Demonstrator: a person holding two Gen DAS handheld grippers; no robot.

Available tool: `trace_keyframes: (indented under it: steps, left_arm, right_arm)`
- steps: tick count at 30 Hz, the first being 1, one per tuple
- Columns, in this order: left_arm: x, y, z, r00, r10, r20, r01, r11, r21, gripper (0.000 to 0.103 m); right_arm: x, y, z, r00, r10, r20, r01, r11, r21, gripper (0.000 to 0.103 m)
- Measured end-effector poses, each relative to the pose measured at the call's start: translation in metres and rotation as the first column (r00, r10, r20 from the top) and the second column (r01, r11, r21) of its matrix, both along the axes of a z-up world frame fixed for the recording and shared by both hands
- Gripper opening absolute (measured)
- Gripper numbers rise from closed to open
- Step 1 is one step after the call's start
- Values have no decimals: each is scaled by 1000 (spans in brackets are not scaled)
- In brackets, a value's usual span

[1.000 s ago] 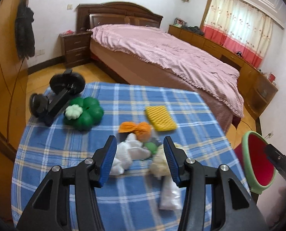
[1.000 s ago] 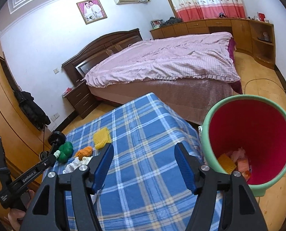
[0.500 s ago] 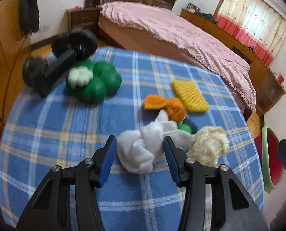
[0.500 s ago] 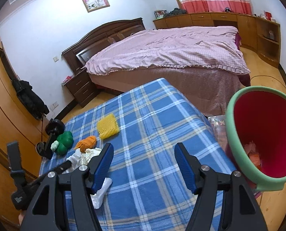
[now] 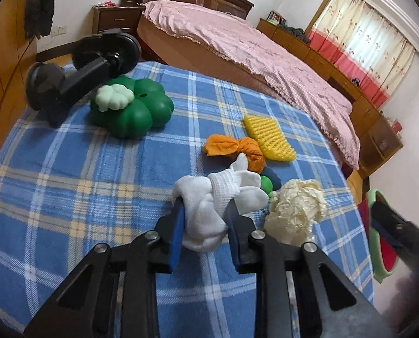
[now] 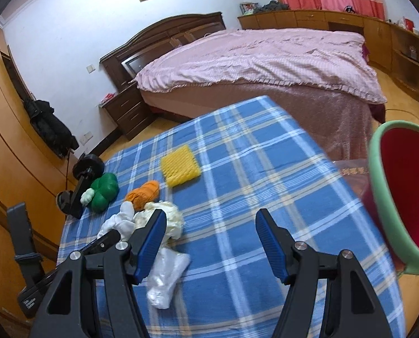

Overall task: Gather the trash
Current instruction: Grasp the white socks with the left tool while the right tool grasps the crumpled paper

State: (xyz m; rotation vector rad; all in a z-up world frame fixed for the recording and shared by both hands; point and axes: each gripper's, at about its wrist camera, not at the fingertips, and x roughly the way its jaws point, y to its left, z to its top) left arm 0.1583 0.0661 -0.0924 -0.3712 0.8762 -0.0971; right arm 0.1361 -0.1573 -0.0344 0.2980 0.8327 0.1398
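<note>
On the blue plaid table (image 5: 68,191) lies a knotted white cloth (image 5: 223,194), and my left gripper (image 5: 205,208) is closing on it, with the blue pads pressing both its sides. The same white cloth (image 6: 119,221) shows in the right wrist view. Beside it are a crumpled cream paper wad (image 5: 294,211), an orange wad (image 5: 237,146) and a yellow sponge (image 5: 268,138). My right gripper (image 6: 209,217) hangs open over the plaid with nothing between its fingers. The green-rimmed red bin (image 6: 378,169) stands off the table's right edge.
A green pumpkin toy (image 5: 133,112) and a black dumbbell-shaped object (image 5: 77,76) sit at the table's far left. A white plastic bag (image 6: 167,276) lies near the right gripper's left finger. A pink-covered bed (image 6: 265,62) stands behind the table.
My left gripper came down around the white cloth and its jaws narrowed onto it. The right wrist view swung left, so the bin slid to the frame's right edge.
</note>
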Motion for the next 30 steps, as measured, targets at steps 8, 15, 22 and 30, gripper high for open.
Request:
trace_keyframes:
  steps: [8, 15, 22, 30]
  left_arm:
    - [-24, 16, 21, 994, 86, 62, -88, 996, 31, 28]
    - [-20, 24, 20, 993, 101, 64, -102, 995, 8, 28]
    - [-12, 20, 18, 994, 84, 65, -84, 996, 0, 28]
    - [-12, 20, 14, 996, 75, 46, -75, 997, -7, 28]
  right_arm:
    - [5, 30, -9, 997, 69, -37, -68, 998, 17, 69]
    - [19, 45, -24, 989, 116, -88, -114, 993, 32, 69]
    - [29, 51, -34, 983, 145, -116, -140, 989, 46, 69]
    - [41, 61, -47, 977, 163, -137, -155, 986, 69, 52]
